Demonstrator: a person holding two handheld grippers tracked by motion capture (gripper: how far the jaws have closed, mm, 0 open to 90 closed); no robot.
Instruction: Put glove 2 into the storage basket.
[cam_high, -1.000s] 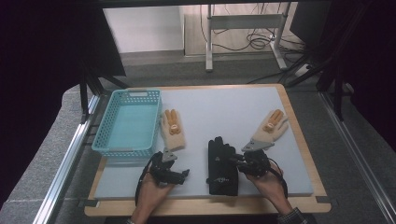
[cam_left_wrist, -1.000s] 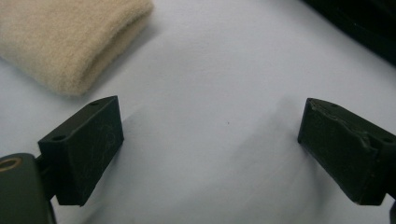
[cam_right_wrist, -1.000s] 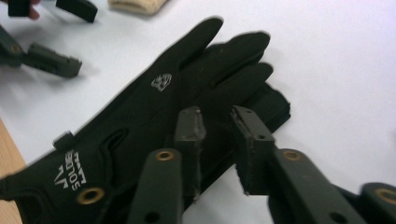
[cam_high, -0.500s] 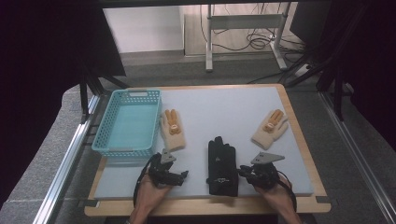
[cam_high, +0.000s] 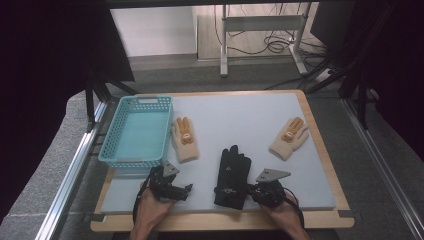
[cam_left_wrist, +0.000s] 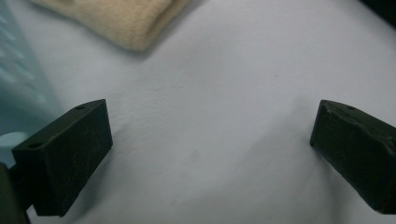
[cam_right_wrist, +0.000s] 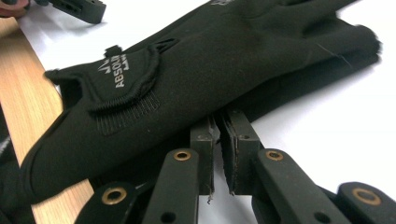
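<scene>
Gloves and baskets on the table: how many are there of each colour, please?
Beige gloves: 2, one beside the basket, one at the right.
Black gloves: 1.
Blue baskets: 1.
Total: 4 things.

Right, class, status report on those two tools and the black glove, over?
Left tool open, empty, over bare mat. Right tool just closing onto black glove edge. Tan gloves, basket clear of it.
</scene>
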